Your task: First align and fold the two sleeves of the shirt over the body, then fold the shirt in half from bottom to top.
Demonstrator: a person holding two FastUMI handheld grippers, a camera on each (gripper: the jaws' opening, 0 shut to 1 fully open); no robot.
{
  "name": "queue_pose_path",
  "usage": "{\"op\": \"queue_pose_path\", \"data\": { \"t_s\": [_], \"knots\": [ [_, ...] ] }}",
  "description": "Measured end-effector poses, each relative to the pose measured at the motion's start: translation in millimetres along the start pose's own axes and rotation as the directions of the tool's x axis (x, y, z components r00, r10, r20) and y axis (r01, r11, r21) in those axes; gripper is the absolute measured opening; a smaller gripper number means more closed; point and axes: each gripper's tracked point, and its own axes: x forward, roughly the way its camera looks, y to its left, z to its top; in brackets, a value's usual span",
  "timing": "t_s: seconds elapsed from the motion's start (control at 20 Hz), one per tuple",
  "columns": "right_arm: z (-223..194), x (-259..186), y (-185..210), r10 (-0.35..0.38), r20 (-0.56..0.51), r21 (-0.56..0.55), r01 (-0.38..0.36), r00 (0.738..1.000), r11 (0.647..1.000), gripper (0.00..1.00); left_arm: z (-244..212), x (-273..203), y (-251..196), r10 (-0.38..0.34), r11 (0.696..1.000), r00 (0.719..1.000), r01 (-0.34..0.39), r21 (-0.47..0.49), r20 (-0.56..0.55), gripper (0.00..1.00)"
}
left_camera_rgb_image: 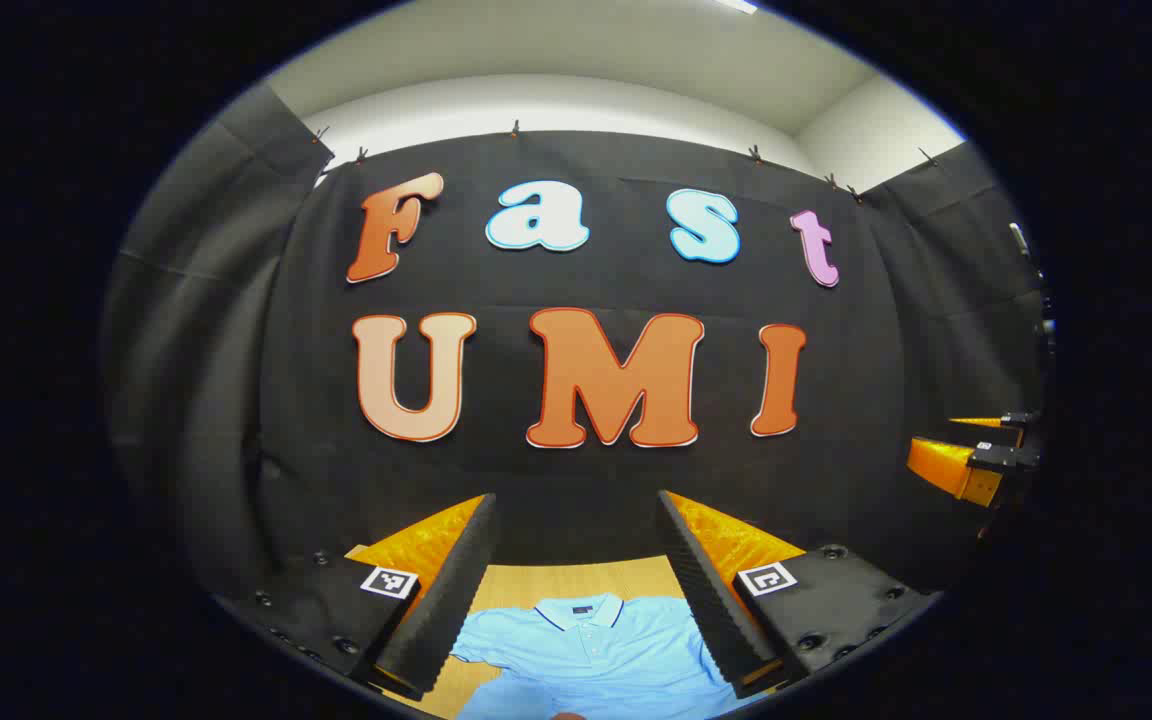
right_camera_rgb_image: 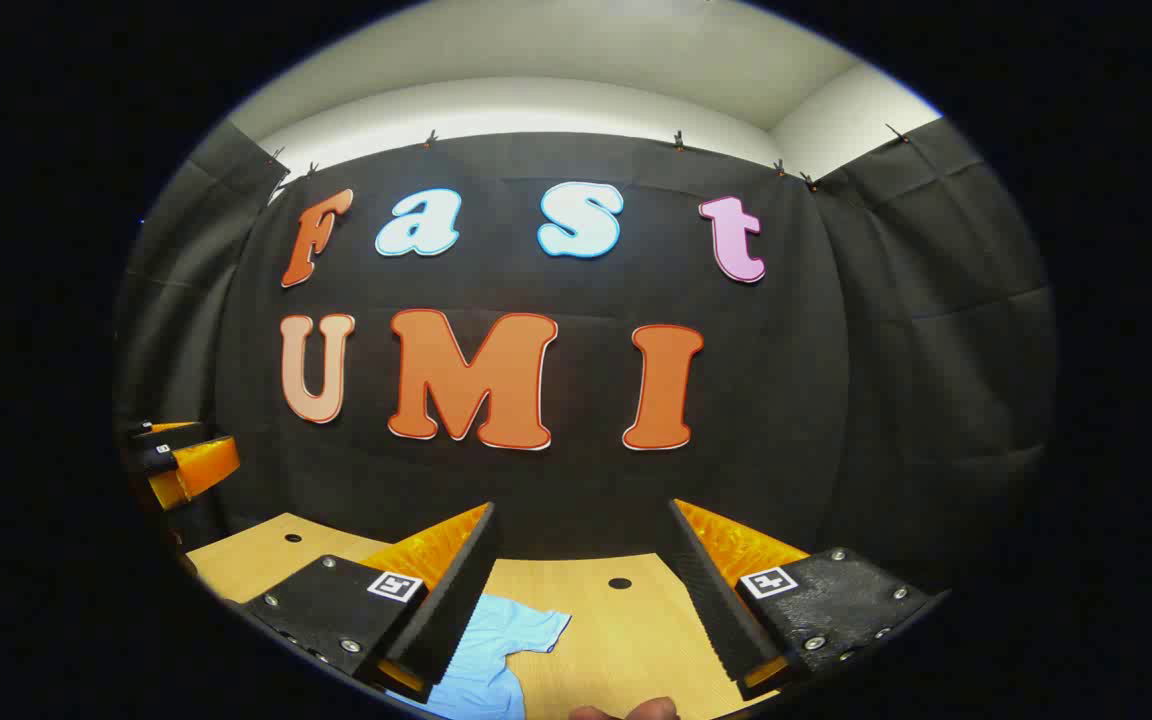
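Both sets of jaws stand released, spread wide and grasping nothing: the left gripper hangs above the collar end of the light blue polo shirt, and the right gripper is held over the table beside one short sleeve. The shirt lies spread on the pale wooden table, collar toward the booth wall. My worry is the fabric: it looks thin and limp, so a pinch may catch both layers or drag the body askew, leaving the sleeves misaligned. The ribbed collar with its dark trim and button placket looks stiffer. The jaw faces are ridged, which should help grip.
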Motion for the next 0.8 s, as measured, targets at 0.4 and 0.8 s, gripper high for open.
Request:
{"op": "queue_pose_path", "data": {
  "t_s": [0.4,0.8],
  "knots": [
    [-18,14,30,0.170,-0.017,0.041,-0.169,0.985,0.985,0.99,0,-9,-1,0.103,0.992,0.995,-0.103,0.067,0.000,1.00],
    [-32,39,38,0.064,-0.042,0.048,-0.062,0.997,0.997,0.99,-8,21,7,0.041,0.991,0.999,-0.042,0.127,0.009,1.00]
  ]
}}
